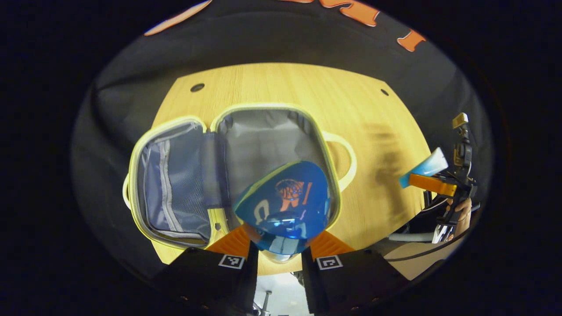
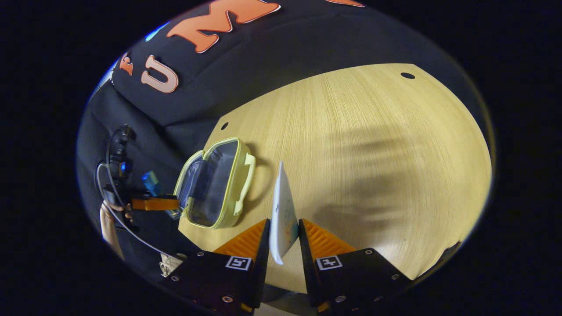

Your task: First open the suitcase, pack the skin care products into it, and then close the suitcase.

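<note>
**Packing stage: suitcase open, one product in each gripper**

Item 1. Small pale-yellow soft suitcase (image 1: 237, 171), zip-edged with a grey lining, is lying unzipped and spread flat at the centre of the left gripper view on the light wooden table (image 1: 386, 131). Its mesh-pocketed lid half is sitting at left, the deeper half with the looped handle at right. In the right gripper view the same suitcase (image 2: 215, 188) is showing at lower left of centre. Both halves appear to be holding nothing yet.

Item 2. Blue translucent plastic bottle with an orange printed motif (image 1: 285, 206) is being pinched between the two fingers of the left gripper (image 1: 275, 252) at the lower middle of the frame, and is hanging over the near edge of the deeper half.

Item 3. Flat white squeeze tube with a faint printed design (image 2: 283, 215) is being clamped edge-on by the right gripper (image 2: 281, 245), which is hovering over bare table to the right of the suitcase. In the left gripper view that gripper, with a hand behind it, is sitting at the far right edge.

Stage, by judgement: opening is done; packing is under way, closing not begun. The next move is calling for lowering the bottle into the deeper half and releasing it, then bringing the tube across.
</note>
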`<state>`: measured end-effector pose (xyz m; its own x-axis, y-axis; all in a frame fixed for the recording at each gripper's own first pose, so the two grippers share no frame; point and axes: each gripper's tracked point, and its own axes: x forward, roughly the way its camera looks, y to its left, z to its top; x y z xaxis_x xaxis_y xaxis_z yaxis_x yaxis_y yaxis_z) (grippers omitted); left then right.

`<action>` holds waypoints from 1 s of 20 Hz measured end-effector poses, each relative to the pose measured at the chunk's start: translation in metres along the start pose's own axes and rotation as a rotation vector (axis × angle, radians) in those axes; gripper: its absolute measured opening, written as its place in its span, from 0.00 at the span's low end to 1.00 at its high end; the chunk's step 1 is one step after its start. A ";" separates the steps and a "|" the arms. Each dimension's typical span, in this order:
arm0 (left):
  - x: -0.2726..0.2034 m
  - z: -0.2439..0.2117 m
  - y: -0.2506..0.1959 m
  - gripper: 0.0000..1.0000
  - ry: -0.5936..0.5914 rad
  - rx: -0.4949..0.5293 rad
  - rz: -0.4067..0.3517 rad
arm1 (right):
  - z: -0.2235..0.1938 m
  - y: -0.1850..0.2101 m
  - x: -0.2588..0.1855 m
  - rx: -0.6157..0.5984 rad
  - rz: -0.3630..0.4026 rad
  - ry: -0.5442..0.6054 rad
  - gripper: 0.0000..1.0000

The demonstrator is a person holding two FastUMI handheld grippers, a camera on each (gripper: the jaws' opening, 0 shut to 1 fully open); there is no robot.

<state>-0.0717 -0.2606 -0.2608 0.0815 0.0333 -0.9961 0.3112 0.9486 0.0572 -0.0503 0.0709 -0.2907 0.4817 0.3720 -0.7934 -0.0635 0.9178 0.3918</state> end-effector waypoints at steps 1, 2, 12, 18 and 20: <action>0.014 0.000 0.009 0.45 0.036 -0.003 0.004 | -0.003 0.000 -0.002 0.005 0.003 0.002 0.40; 0.025 0.000 0.016 0.45 0.069 -0.004 0.013 | -0.007 0.001 -0.004 0.008 0.002 0.006 0.40; 0.094 0.007 0.046 0.45 0.225 -0.004 0.077 | -0.031 -0.016 -0.017 0.088 -0.029 0.030 0.40; 0.113 0.008 0.044 0.46 0.252 -0.031 0.079 | -0.034 -0.022 -0.025 0.086 -0.057 0.036 0.40; 0.117 0.007 0.042 0.47 0.259 -0.039 0.071 | -0.034 -0.020 -0.026 0.086 -0.058 0.037 0.40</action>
<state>-0.0424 -0.2188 -0.3743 -0.1444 0.1746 -0.9740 0.2766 0.9522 0.1297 -0.0916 0.0480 -0.2939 0.4498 0.3248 -0.8320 0.0399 0.9233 0.3820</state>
